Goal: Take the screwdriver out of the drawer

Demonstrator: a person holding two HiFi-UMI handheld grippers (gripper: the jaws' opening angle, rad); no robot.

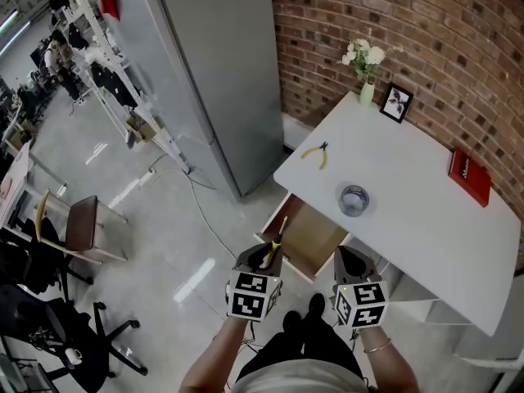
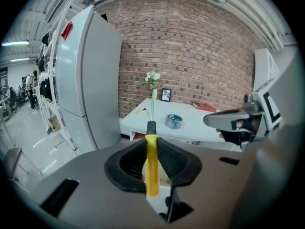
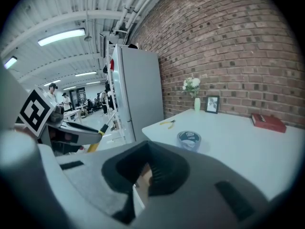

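With the left gripper (image 1: 266, 256) clenched on the screwdriver (image 1: 276, 244), I read the grasp straight off the left gripper view – both fingers press the yellow handle from either side, its butt end sticking out toward the camera and the black collar and metal shaft pointing away toward the tabletop (image 1: 409, 195). In the head view the screwdriver sits over the near left corner of the open drawer (image 1: 319, 240), shaft angled up and away, touching nothing but the fingers as far as I can see. The drawer is pulled out from under the white tabletop's near edge, and the bare wooden bottom shows. The right gripper (image 1: 354, 262) hangs just beside the left one, over the drawer's near right side; its fingers stand a little apart with nothing between them – only a strip of wood shows through the gap in the right gripper view. On the tabletop there is a roll of tape (image 1: 354, 199) near the edge above the drawer and yellow-handled pliers (image 1: 315, 154) near the left corner. A small vase of white flowers (image 1: 366, 72) sits at the far corner, with a framed picture (image 1: 396, 102) just beside it, and a red book (image 1: 469, 177) lies close to the brick wall (image 1: 409, 31). A tall grey fridge (image 1: 221, 64) stands left of the tabletop, against the same wall. My operator's forearms come in from the bottom of the head view, with a bracelet on the right wrist.
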